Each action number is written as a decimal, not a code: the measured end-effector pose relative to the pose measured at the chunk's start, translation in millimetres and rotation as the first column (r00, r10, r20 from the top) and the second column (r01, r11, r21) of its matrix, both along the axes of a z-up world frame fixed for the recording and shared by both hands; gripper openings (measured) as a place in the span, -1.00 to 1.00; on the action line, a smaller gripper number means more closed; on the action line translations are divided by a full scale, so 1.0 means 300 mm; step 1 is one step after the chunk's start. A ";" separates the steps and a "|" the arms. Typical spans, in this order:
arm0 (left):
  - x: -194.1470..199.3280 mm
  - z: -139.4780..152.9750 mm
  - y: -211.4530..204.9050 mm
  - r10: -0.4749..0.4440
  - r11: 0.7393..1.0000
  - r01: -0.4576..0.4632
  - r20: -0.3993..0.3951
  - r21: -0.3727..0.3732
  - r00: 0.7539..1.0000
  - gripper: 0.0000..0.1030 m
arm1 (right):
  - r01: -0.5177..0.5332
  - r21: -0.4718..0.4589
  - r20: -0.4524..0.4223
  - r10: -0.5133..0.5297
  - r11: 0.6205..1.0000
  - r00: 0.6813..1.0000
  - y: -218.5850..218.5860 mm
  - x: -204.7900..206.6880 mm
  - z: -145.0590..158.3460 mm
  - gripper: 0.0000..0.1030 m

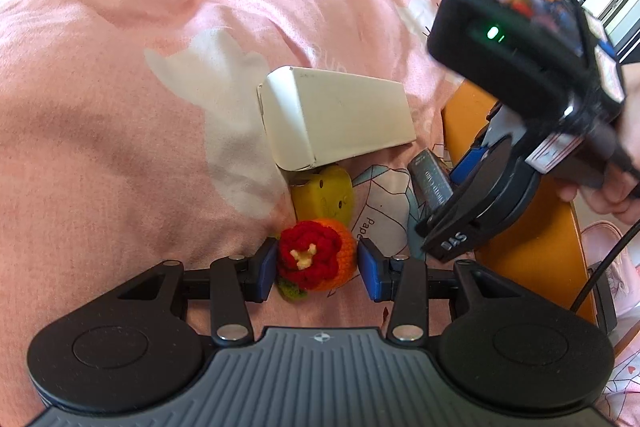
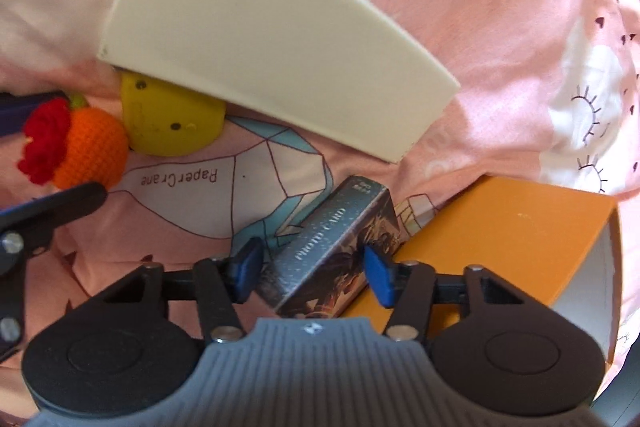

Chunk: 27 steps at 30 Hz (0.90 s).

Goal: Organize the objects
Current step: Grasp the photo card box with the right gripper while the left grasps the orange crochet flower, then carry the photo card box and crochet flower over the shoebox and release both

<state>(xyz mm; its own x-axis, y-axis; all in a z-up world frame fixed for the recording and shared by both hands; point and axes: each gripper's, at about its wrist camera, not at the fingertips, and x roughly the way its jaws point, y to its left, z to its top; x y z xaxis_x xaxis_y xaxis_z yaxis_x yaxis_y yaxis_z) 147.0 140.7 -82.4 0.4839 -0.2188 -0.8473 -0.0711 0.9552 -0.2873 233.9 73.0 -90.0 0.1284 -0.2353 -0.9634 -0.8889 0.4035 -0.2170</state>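
We see nothing sorted yet: left hand-held gripper (image 1: 318, 269) grasps crochet fruit (image 1: 320, 255), right hand-held gripper (image 2: 314, 273) clamps card box (image 2: 332, 259) at 3 o'clock, white box (image 1: 336, 115) and yellow toy (image 1: 324, 195) left on bed (image 1: 120, 107)

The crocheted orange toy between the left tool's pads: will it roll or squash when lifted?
The crocheted orange toy looks like soft yarn, so it will probably squash under the pads rather than slip. Its round body might roll if released on the rumpled pink duvet. It is likely light.
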 end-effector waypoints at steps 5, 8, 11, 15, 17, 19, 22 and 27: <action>-0.008 0.002 0.003 -0.004 1.000 0.004 0.008 -0.002 1.000 -0.05 | 0.052 0.087 0.002 -0.053 0.995 0.999 -0.035 -0.004 0.107 -0.33; -0.005 -0.002 0.006 -0.008 1.000 0.008 0.013 -0.003 1.000 -0.05 | 0.068 0.161 -0.035 -0.063 0.985 0.997 -0.054 -0.036 0.172 -0.44; -0.008 0.001 0.007 -0.009 1.000 0.009 0.015 -0.008 1.000 -0.05 | 0.092 0.226 -0.095 -0.072 0.970 0.993 -0.069 -0.072 0.218 -0.45; -0.013 0.004 0.001 -0.015 1.000 0.015 0.015 -0.006 1.000 -0.06 | 0.113 0.211 -0.140 -0.084 0.971 0.987 -0.080 -0.112 0.202 -0.51; -0.010 0.002 -0.004 -0.020 1.000 0.020 0.013 -0.002 1.000 -0.06 | 0.116 0.166 -0.125 -0.095 0.979 0.988 -0.078 -0.130 0.157 -0.53; -0.012 0.002 -0.005 -0.023 1.000 0.023 0.013 0.000 1.000 -0.06 | 0.148 0.152 -0.141 -0.127 0.977 0.982 -0.087 -0.107 0.139 -0.53; -0.010 -0.001 -0.005 -0.026 1.000 0.026 0.009 0.001 1.000 -0.06 | 0.170 0.168 -0.150 -0.146 0.971 0.978 -0.087 -0.101 0.129 -0.53; -0.019 0.010 -0.009 -0.032 0.999 0.032 0.017 -0.005 0.999 -0.06 | 0.179 0.225 -0.140 -0.150 0.958 0.979 -0.109 -0.127 0.184 -0.54</action>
